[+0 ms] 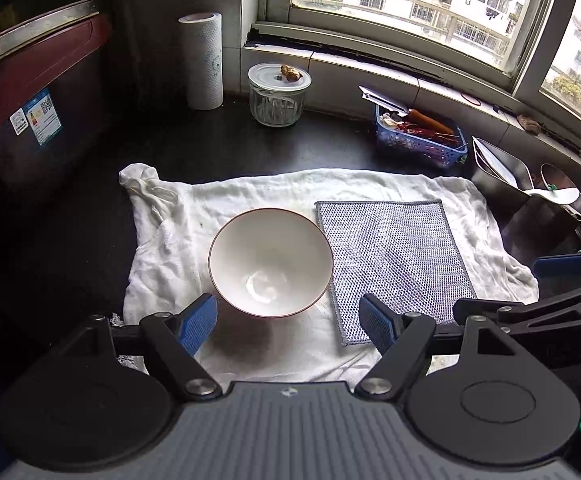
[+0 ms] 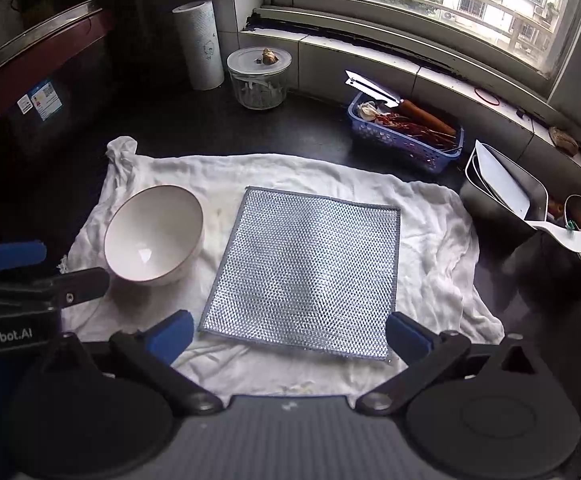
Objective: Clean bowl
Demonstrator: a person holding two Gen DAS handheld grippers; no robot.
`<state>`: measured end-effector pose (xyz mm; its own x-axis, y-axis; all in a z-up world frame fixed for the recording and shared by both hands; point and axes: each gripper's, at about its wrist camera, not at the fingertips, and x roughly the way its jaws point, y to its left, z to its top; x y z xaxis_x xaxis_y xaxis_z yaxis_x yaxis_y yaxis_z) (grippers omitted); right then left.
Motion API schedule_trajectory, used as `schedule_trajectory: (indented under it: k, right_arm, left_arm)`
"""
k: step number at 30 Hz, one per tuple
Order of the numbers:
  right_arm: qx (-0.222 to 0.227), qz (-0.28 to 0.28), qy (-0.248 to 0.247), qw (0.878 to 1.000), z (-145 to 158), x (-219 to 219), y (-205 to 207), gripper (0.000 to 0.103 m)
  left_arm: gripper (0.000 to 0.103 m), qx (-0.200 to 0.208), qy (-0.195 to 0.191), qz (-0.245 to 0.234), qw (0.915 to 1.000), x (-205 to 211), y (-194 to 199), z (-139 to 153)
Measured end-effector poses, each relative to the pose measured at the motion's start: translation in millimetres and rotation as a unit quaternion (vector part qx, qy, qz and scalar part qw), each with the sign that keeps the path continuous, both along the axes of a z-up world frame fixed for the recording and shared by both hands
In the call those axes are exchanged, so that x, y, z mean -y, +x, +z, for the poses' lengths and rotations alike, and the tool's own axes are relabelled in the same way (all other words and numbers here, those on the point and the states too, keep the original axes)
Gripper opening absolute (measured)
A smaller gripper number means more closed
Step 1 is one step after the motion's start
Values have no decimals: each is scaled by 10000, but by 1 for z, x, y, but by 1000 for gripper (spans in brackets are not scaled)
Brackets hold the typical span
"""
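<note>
Faintly legible "enRobot.AI" on left hand-held gripper (image 2: 8, 256)

Wide open over the white towel (image 2: 430, 248), nothing above it. On it the bowl (image 2: 154, 234) stands left and the mesh cloth (image 2: 310, 272) lies flat just beside it, a narrow strip of towel between. Behind the towel, dark counter runs clear to the paper roll (image 2: 199, 44) and glass jar (image 2: 259, 78). The blue basket (image 2: 404, 140) and metal container (image 2: 502, 196) crowd its right rear corner.
</note>
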<state>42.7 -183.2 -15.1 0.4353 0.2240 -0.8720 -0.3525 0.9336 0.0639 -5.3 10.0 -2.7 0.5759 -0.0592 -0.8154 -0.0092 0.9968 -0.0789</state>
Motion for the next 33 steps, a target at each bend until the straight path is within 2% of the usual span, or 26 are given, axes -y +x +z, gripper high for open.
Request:
schedule_trajectory:
  k: [33]
  right_arm:
    - [-1, -26, -81, 10000, 0, -5, 2, 102]
  left_arm:
    - [78, -38, 14, -105, 9999, -4, 7, -1]
